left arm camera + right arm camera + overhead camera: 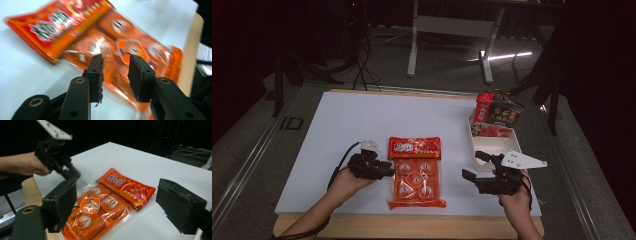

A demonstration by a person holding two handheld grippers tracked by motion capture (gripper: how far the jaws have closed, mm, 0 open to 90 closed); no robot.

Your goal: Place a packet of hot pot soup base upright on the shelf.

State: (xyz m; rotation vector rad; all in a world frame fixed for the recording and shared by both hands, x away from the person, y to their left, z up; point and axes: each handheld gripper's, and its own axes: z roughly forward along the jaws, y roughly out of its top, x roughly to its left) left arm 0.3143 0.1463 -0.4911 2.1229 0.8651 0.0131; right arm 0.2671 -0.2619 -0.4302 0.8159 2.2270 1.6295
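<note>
An orange-red snack packet [416, 172] lies flat on the white table top [352, 120], its red header toward the far side. My left gripper [384, 167] hovers at the packet's left edge. In the left gripper view its jaws [115, 72] stand apart with nothing between the pads, and the packet [75, 32] lies blurred beneath them. My right gripper [471, 165] is held to the right of the packet, open wide and empty. The right gripper view shows its own jaws [120, 205] spread on either side of the packet [107, 202], with the left gripper [72, 173] beyond.
A white bin [479, 150] stands at the table's right side and holds upright red and dark packets [494, 115]. The table's wooden front edge [412, 225] runs under both forearms. Desk legs and cables stand on the dark floor behind.
</note>
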